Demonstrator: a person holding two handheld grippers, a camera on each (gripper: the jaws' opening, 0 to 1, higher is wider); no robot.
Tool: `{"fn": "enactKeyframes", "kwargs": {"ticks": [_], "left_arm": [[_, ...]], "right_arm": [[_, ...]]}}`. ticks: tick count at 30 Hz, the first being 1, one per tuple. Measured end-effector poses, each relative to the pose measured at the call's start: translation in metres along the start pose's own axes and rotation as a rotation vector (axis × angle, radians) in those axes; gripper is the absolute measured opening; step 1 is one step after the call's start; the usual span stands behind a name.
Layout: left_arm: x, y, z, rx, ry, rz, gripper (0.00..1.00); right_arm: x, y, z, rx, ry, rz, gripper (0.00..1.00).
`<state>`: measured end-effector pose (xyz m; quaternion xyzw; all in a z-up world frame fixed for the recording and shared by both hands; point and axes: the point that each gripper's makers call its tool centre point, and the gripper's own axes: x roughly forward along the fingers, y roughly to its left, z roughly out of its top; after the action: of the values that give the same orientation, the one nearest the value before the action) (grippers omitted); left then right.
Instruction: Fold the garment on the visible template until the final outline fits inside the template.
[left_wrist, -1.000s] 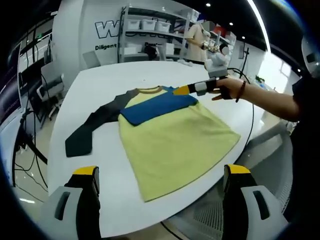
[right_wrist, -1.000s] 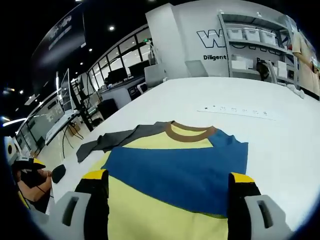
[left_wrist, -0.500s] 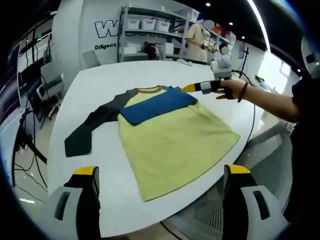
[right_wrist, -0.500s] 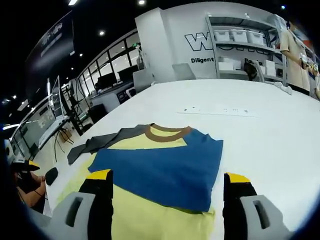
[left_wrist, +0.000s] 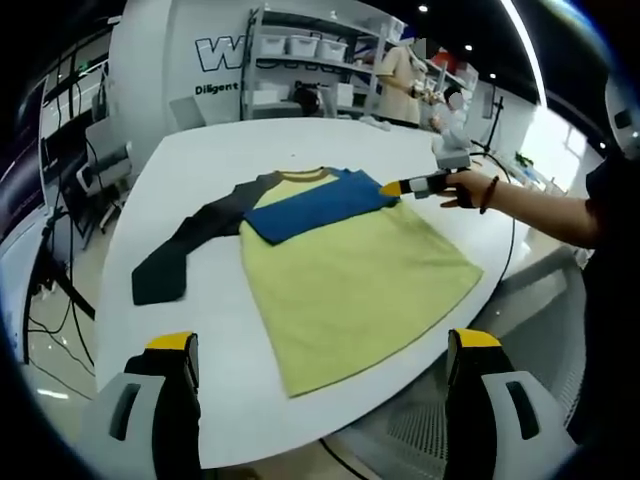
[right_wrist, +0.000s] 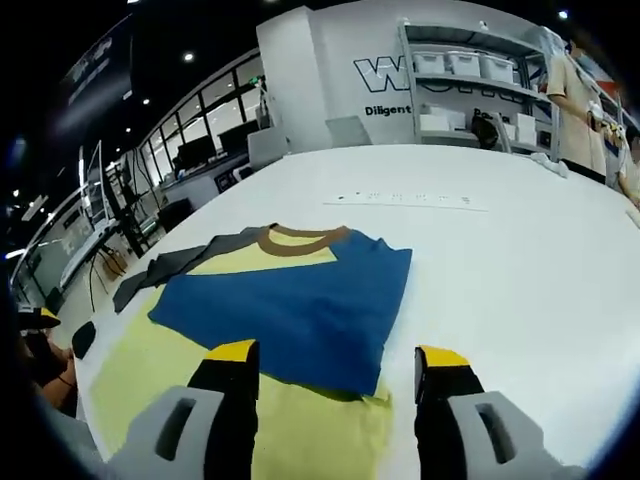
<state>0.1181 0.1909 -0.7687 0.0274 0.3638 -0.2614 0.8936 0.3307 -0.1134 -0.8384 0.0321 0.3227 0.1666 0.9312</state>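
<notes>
A long-sleeved shirt lies flat on the white table. Its yellow body faces me in the left gripper view, with the blue sleeve folded across the chest and the grey sleeve stretched out to the left. My left gripper hangs open off the table's near edge, short of the hem. My right gripper reaches in from the right, its tip at the blue sleeve's fold. In the right gripper view its jaws stand open just above the blue sleeve, holding nothing. The brown collar lies beyond.
A thin white strip with dark marks lies on the table past the collar. Shelves with bins and a standing person are behind the table. Chairs stand at the left. The table's rounded edge runs close under the hem.
My right gripper has drifted toward the right side of the shirt and lower, and its jaws have narrowed. The shirt lies unchanged. My left gripper has barely moved.
</notes>
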Motion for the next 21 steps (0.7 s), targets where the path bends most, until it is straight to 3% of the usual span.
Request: {"fn": "enactKeyframes", "kwargs": {"ticks": [6,11,21], "left_arm": [[0.001,0.0,0.0,-0.005,-0.002,0.0,0.99],[0.001,0.0,0.001,-0.004,-0.001,-0.001,0.99],[0.002,0.002,0.001,-0.008,-0.005,0.004,0.99]], "right_arm": [[0.0,-0.009,-0.006,-0.013,-0.014,-0.037,0.35],[0.0,-0.013,-0.008,0.01,-0.022,-0.052,0.26],[0.001,-0.02,-0.022,-0.103,0.038,-0.112,0.06]]}}
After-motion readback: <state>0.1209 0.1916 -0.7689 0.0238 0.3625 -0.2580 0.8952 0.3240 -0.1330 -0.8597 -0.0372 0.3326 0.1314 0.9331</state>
